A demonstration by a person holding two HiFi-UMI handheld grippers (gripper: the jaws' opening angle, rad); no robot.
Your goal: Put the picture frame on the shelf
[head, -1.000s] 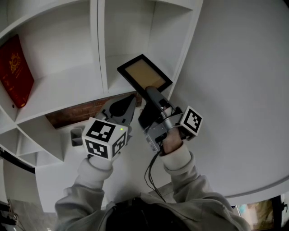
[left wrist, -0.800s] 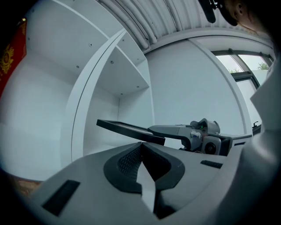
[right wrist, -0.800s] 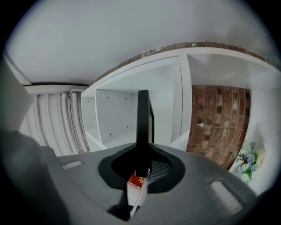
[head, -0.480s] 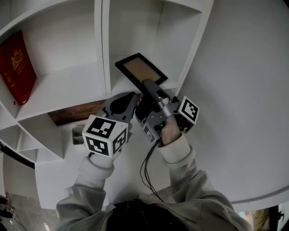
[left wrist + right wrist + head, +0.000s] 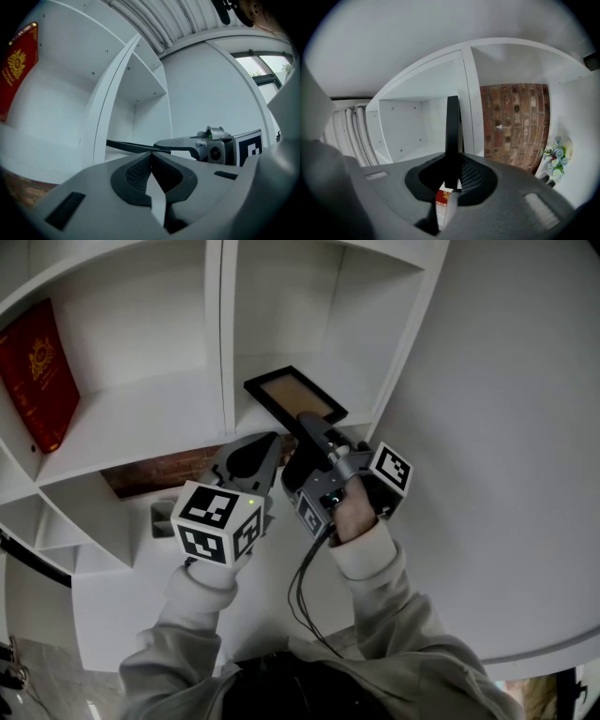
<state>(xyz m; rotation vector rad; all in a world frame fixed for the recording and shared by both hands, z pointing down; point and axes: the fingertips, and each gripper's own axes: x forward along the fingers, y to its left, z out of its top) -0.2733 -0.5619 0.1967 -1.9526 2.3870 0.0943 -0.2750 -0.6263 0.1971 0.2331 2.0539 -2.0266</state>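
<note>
Picture frame (image 5: pixel 295 397): dark rim around a tan panel, lying nearly flat at a slant inside the right-hand compartment of the white shelf (image 5: pixel 141 418), just right of the upright divider (image 5: pixel 228 352). Whether it touches the shelf board cannot be told.
Frame and claw: the frame's near corner sits between the jaws of the right claw (image 5: pixel 306 421). The rest of the frame reaches away from the claw, far and to the left, into the compartment.
Right claw: clamped on the frame, its jaws narrow with the frame's edge pinched between the pads. It sits at the mouth of the compartment, with its marker cube (image 5: pixel 394 479) to the near right.
Right gripper view: the frame shows edge-on as a thin dark strip rising from between the pads, in front of the compartment's back wall.
Left claw (image 5: pixel 151 157): jaws together with nothing between them. It is just left of the right claw, on the near side of the frame and apart from it, in front of the divider.
Left gripper view: the frame is a thin dark line running left from the right claw's tip, close above the shelf board.
Red book (image 5: pixel 37 371): leans at the far left of the left compartment, well apart from the frame.
Brick wall (image 5: pixel 159 474): shows below the shelf board, left of the left claw.
Flowers (image 5: pixel 555 157): a small blue and white bunch at the right edge of the right gripper view, beside the bricks.
</note>
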